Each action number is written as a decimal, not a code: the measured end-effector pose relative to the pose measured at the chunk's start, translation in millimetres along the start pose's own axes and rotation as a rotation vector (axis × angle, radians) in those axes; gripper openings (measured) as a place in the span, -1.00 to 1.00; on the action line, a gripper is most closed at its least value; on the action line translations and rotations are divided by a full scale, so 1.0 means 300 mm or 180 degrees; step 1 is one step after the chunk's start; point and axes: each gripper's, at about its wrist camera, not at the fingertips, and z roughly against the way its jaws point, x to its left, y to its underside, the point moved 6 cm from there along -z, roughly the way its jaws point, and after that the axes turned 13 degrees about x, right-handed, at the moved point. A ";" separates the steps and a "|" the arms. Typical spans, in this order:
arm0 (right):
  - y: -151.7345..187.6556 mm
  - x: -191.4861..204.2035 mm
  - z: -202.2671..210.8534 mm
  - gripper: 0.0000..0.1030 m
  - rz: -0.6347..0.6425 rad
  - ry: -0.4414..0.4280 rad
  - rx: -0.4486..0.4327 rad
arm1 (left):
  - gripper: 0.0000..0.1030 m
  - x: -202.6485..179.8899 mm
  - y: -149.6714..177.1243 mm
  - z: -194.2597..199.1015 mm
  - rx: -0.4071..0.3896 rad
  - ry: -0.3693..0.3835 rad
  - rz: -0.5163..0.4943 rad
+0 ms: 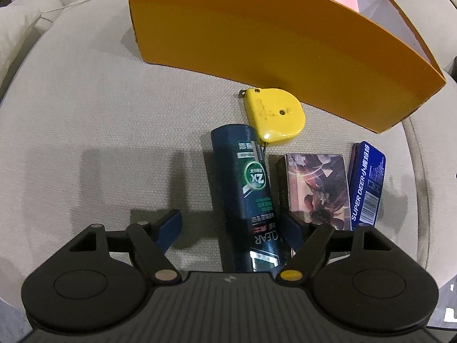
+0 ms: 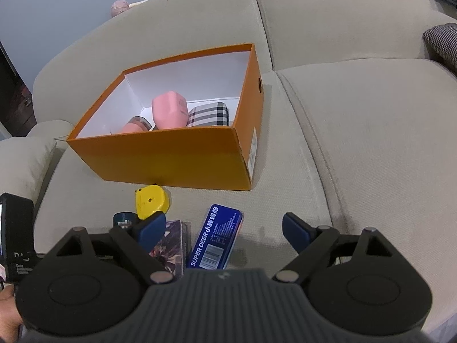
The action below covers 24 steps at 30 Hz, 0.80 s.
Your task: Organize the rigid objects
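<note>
On the beige sofa cushion (image 2: 357,131) the loose items lay in a short row in front of the orange box (image 2: 171,157). Farthest left in that row, a dark blue-green CLEAR bottle (image 1: 248,188) lay on its side, and the left gripper (image 1: 231,228) hovered over its lower end with its fingers spread wide, one blue pad (image 1: 170,228) clear of the bottle on the left and the other close beside it on the right, holding nothing. Just beyond the bottle's far end sat a yellow tape measure (image 1: 272,114), close against the box's front wall. To the right of the bottle stood a printed card box (image 1: 318,188), and beside that a blue SUPER DEER tin (image 1: 367,183) stood on edge, the two nearly touching. In the right wrist view the right gripper (image 2: 225,233) hung above the tin, its fingers also spread apart and empty. Inside the orange box, against the near wall, lay a pink container (image 2: 170,111), another pink item (image 2: 135,125) and a plaid case (image 2: 208,114).
</note>
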 end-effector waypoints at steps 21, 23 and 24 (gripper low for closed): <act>-0.003 -0.001 -0.012 0.79 0.0034 -0.0030 0.0048 | 0.60 -0.018 0.020 -0.023 -0.0044 -0.0248 -0.0240; -0.003 -0.002 -0.013 0.79 0.0035 -0.0032 0.0049 | 0.49 -0.013 0.022 -0.023 -0.0044 -0.0279 -0.0269; -0.003 -0.002 -0.013 0.80 0.0036 -0.0032 0.0049 | 0.45 -0.008 0.023 -0.023 -0.0044 -0.0288 -0.0283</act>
